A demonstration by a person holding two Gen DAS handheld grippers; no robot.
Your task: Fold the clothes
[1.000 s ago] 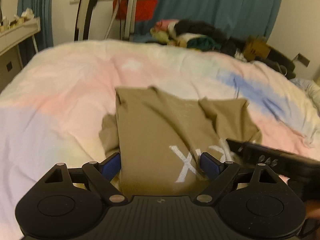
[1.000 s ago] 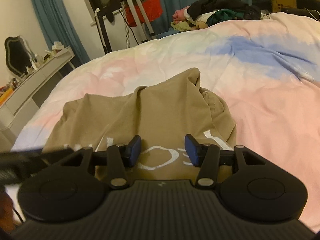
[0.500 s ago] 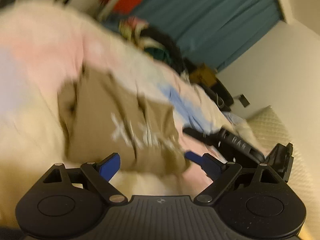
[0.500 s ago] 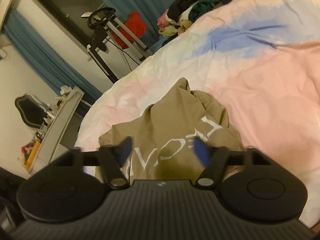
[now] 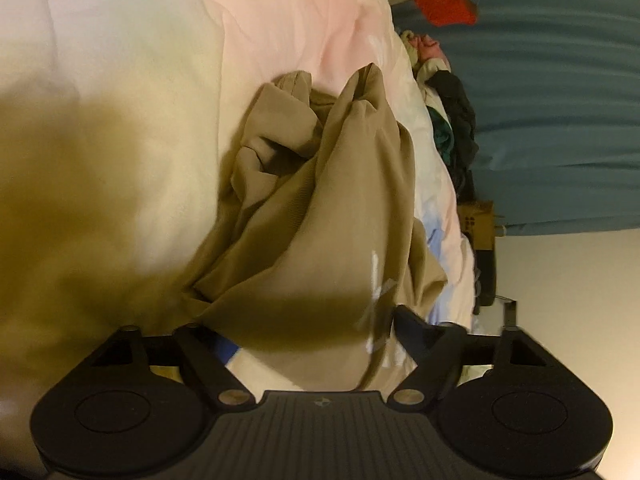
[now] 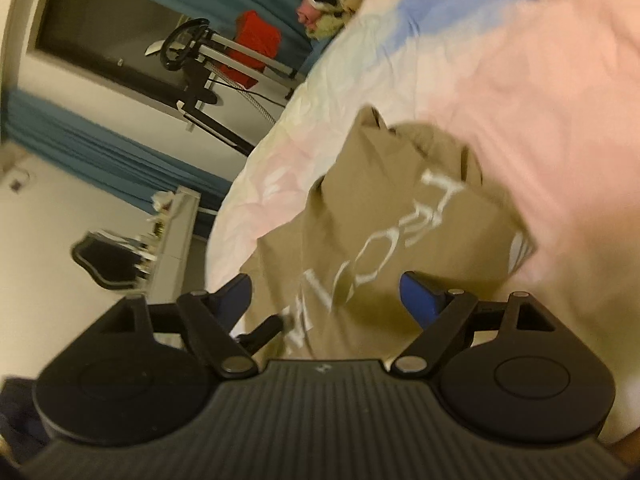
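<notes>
Closing in around a bunched-up khaki shirt (image 5: pixel 320 216), the left gripper (image 5: pixel 308 336) has the soft fabric heaped between its jaws, and the cloth hides most of both fingers, so only a sliver of the blue pad on the left one peeks out. Can't really tell if the pads are pressing on it yet. The shirt is a matte, fine-ribbed knit, crumpled into deep folds that rise to a peak at the far end, with bits of white print showing near the right finger.

Over in the right wrist view, the right gripper (image 6: pixel 328 300) has its jaws spread wide, blue rubbery pads well apart on either side of the same khaki shirt (image 6: pixel 360 220), not pinching it. Big blocky white letters run across the flat part of the cloth here.

The shirt lies on a puffy, wrinkly duvet (image 6: pixel 540 80) in pastel patches of pink, cream and blue. Past the far edge there's a pile of clothes (image 5: pixel 452 112), teal pleated curtains (image 5: pixel 560 100), something bright red (image 6: pixel 252 48) and a metal-framed machine (image 6: pixel 208 64) with a black wheel. A white shelf (image 6: pixel 176 240) sits off to the left.
</notes>
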